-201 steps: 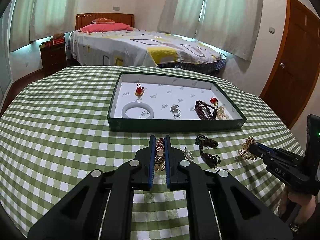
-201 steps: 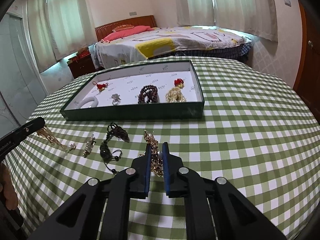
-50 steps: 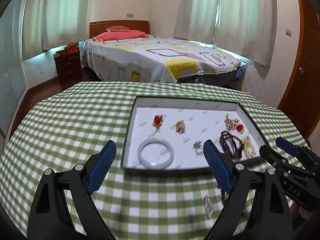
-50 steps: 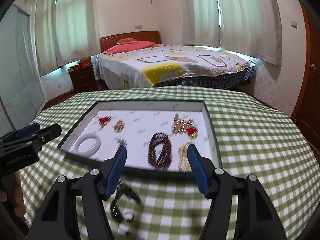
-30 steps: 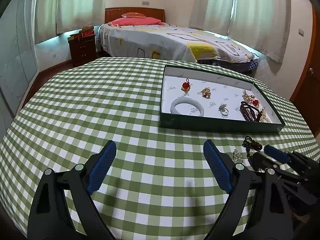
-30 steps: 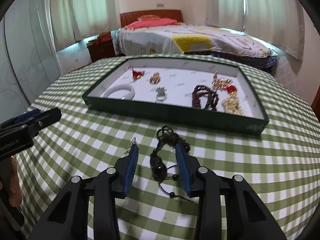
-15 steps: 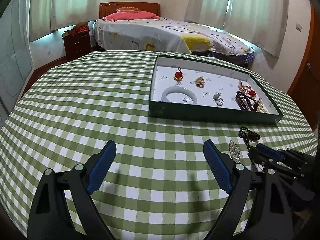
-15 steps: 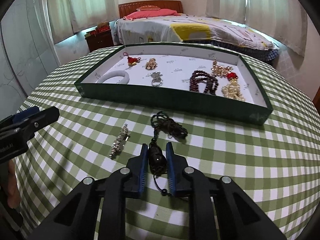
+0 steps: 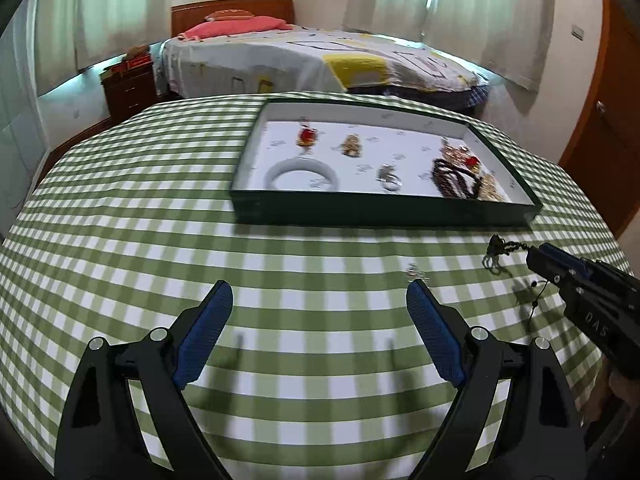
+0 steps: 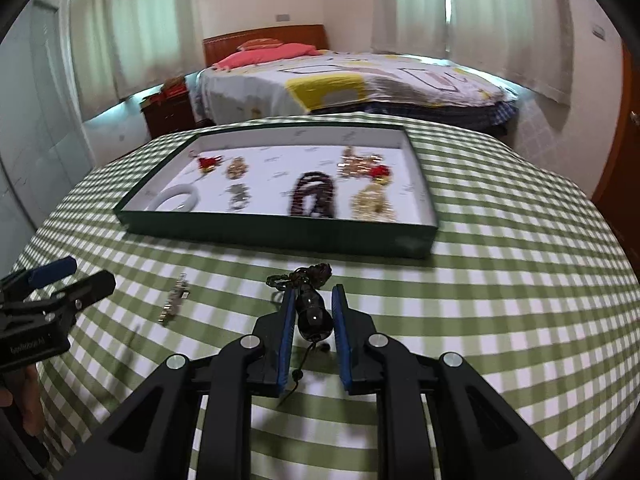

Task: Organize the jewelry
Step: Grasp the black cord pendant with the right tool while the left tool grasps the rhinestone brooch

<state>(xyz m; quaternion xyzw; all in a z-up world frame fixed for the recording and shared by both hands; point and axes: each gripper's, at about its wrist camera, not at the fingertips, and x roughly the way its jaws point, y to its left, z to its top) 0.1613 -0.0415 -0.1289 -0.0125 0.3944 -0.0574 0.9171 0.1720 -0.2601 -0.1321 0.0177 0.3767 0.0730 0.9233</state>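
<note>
My right gripper (image 10: 314, 300) is shut on a dark beaded pendant (image 10: 314, 314) and holds it above the checked cloth, its cord (image 10: 300, 276) trailing forward. The pendant's cord (image 9: 500, 250) hangs from the right gripper (image 9: 538, 258) in the left wrist view. My left gripper (image 9: 318, 300) is wide open and empty above the cloth. A silver brooch (image 10: 174, 304) lies on the cloth; it also shows by the left gripper's right finger (image 9: 416, 270). The green tray (image 10: 280, 230) (image 9: 384, 212) holds a white bangle (image 9: 302, 172), a ring, dark beads and gold pieces.
The round table (image 9: 120, 220) has a green-checked cloth and drops off at its edges. A bed (image 9: 320, 60), a nightstand (image 9: 128, 84) and a wooden door (image 9: 600, 120) stand beyond it.
My right gripper has closed on the dark pendant and lifted it off the cloth. My left gripper has stayed open and moved nearer the silver brooch.
</note>
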